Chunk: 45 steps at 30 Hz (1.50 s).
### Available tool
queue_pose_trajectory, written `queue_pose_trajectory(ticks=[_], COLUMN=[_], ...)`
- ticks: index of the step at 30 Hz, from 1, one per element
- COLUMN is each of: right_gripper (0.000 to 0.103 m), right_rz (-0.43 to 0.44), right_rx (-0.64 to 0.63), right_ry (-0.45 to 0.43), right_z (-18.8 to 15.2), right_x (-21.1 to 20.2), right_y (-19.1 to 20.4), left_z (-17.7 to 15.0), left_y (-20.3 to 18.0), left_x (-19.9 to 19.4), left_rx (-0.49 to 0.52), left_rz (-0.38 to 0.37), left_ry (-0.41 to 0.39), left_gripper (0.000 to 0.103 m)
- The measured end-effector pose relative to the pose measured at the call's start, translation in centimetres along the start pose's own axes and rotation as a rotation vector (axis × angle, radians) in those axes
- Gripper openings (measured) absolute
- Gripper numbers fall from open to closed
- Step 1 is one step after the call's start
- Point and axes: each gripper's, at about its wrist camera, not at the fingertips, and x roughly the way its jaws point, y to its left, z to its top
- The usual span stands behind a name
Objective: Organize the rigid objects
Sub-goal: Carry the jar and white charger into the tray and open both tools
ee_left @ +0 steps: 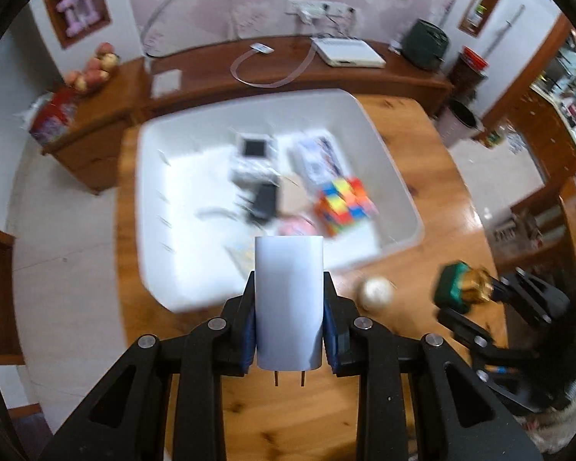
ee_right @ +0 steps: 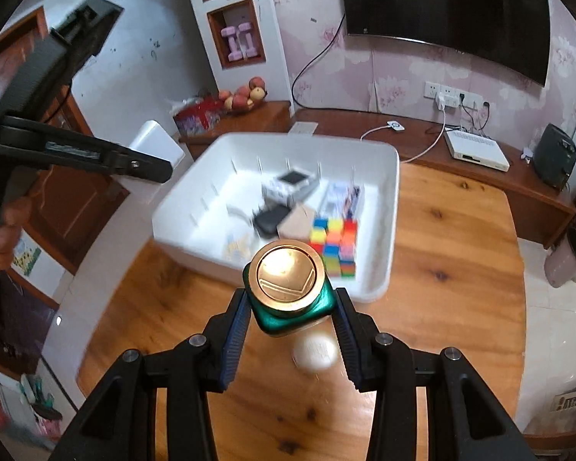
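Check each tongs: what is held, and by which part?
Left tongs pinch the white charger by its sides; right tongs clamp the green bottle by its body.

We're in a home living room. A big flat television (ee_right: 447, 11) hangs on pink floral wallpaper (ee_right: 399, 65), above a long low wooden cabinet (ee_right: 480, 176) carrying a white set-top box (ee_right: 476, 150) and charger cables. Fruit bowl (ee_right: 244, 97) at the cabinet's left end, pink dumbbells (ee_right: 240, 40) in a wall niche, a wastebasket (ee_right: 568, 257) on the tiled floor, and a round wooden table (ee_right: 453, 269) up front.
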Motion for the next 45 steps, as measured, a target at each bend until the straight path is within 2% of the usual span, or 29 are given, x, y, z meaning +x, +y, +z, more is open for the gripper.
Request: queue_pose_trajectory(ticks=[3,7,11,15,18,25,30,32,33,35,41,43,45], right_gripper=[0.044,0.044,0.044,0.044,0.044,0.044,0.045,0.046,0.047,0.056,0.058,0.058,0.058], right_rz=[-0.009,-0.002,0.018,0.032,0.036,0.099,0.138,0.144,0.149,0.158,0.154,0.149,0.138], right_rx=[0.014,0.063,0.122,0.152,0.127,0.097,0.094,0.094,0.091,0.093,0.109,0.119,0.125], right_ry=[-0.005,0.003,0.06,0.132,0.192,0.305,0.34,0.342,0.346,0.351,0.328,0.317,0.303], right_z=[2.6,5.2,7.2,7.5,7.2,6.2,6.2,6.3,6.4,6.5,6.1,5.8,5.4], right_x=[1.0,3.2,8.4,14.0,17.5,22.1,23.3,23.3,23.4,23.6,22.1,21.4,20.3], right_y=[1.0,2.1,3.5,5.5,7.5,10.5,11.0,11.2,11.3,11.5,11.2,10.7,10.1], left_z=[2.7,6.1,8.9,10.6,11.0,11.5,11.3,11.4,11.5,11.7,11.9,11.9,12.0], left_y=[1.7,3.6,5.5,6.9,7.6,9.5,10.0,9.9,9.8,9.8,9.5,9.4,9.5], left_x=[0.1,1.2,3.4,6.7,9.3,13.7,15.8,16.1,16.1,16.2,16.7,16.7,16.5], left_rx=[-0.005,-0.002,0.002,-0.002,0.006,0.009,0.027,0.047,0.056,0.064,0.076,0.07,0.059], left_rz=[0.026,0.019,0.002,-0.017,-0.022,-0.019,-0.019,0.006,0.015,0.025,0.075,0.079,0.09], left_ry=[-0.025,-0.035,-0.012,0.036,0.065,0.117,0.147,0.138,0.133,0.128,0.128,0.13,0.123], left_gripper=[0.029,0.029,0.029,0.029,0.029,0.029,0.029,0.029,0.029,0.029,0.03,0.035,0.051])
